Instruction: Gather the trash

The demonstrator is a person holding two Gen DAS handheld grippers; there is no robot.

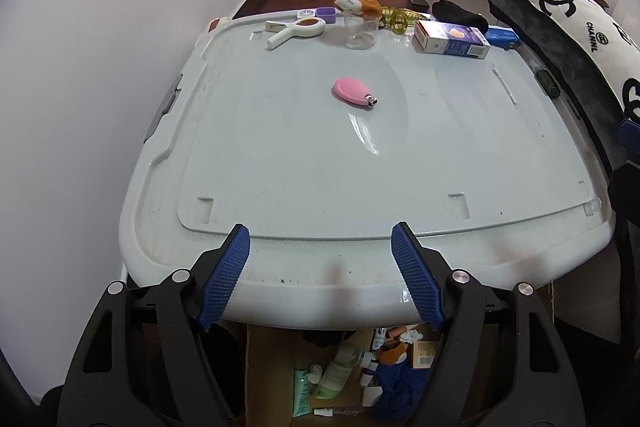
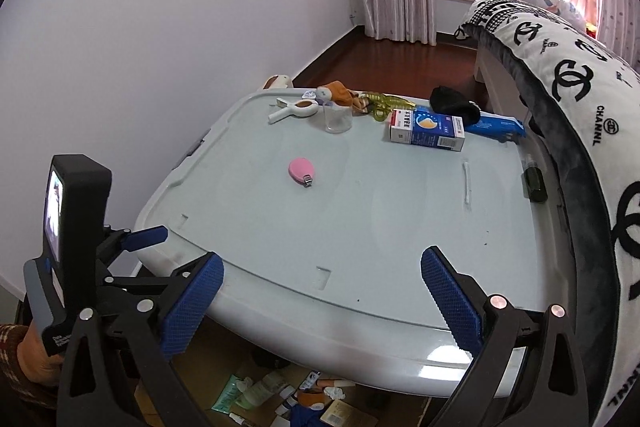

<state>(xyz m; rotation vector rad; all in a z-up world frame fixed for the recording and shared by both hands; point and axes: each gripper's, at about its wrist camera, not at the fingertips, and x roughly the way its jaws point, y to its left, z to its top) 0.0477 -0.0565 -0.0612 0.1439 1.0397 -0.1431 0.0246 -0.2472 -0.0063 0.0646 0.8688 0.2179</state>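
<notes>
A pale plastic lid [image 1: 304, 163] [image 2: 360, 211] serves as the table. On it lie a pink nail clipper [image 1: 352, 93] [image 2: 302, 171], a blue and white medicine box [image 1: 450, 38] [image 2: 428, 129], a clear cup [image 1: 361, 31] [image 2: 338, 118], a white clip [image 1: 296, 30] [image 2: 296, 109] and a thin white stick [image 2: 466, 187]. My left gripper [image 1: 320, 239] is open and empty over the near edge. My right gripper [image 2: 322, 271] is open and empty, also at the near edge. A cardboard box [image 1: 272, 371] [image 2: 224, 359] under the lid's front edge holds several discarded items.
A plush toy [image 1: 358, 3] [image 2: 338, 93], a yellow clip [image 1: 400, 19], a black cloth [image 2: 454, 103] and a blue item [image 2: 496, 126] sit along the far edge. A patterned blanket [image 2: 568, 79] borders the right side. A white wall [image 1: 100, 67] is on the left.
</notes>
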